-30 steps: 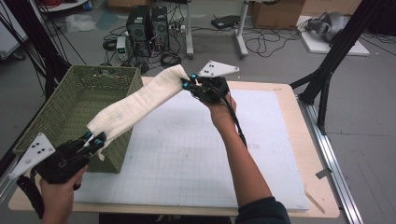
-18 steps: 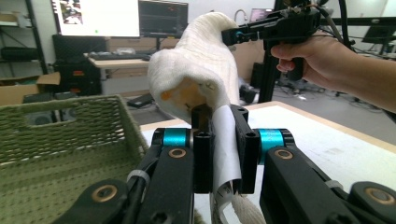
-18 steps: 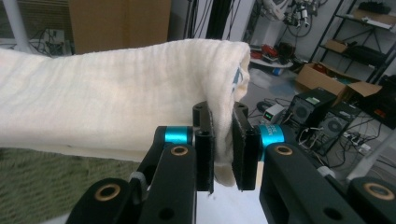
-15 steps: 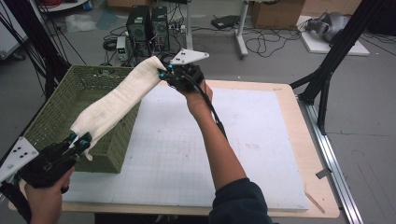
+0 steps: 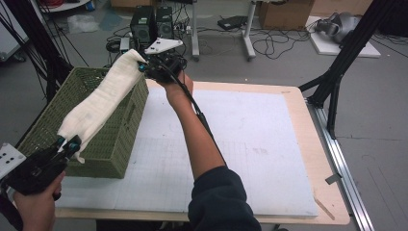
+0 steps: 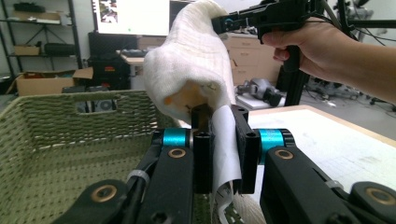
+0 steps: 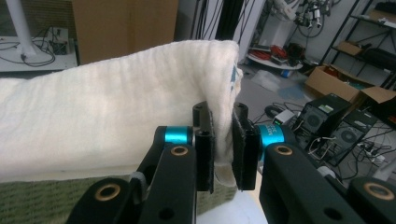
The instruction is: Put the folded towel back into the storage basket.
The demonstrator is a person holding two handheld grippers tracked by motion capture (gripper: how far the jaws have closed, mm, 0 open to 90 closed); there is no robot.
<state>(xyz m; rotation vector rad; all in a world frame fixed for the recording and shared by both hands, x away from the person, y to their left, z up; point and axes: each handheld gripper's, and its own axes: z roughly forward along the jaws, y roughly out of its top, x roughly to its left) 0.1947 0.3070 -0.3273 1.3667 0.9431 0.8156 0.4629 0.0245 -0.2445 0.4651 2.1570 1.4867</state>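
A folded cream towel hangs stretched in the air over the green woven basket at the table's left. My left gripper is shut on the towel's near end, low at the basket's front corner; the left gripper view has the cloth pinched between the jaws. My right gripper is shut on the far end, held high above the basket's back right corner. In the right gripper view the towel runs off to the left from the jaws. The right hand also appears in the left gripper view.
A white gridded mat covers the wooden table. The basket's inside looks bare. Behind the table, on the floor, stand computer towers, cables and boxes. A black frame leg rises at the right.
The right gripper has carried its end of the towel leftward and away, from over the mat to above the basket's back corner. The left gripper drifted slightly left and nearer. Both grips held.
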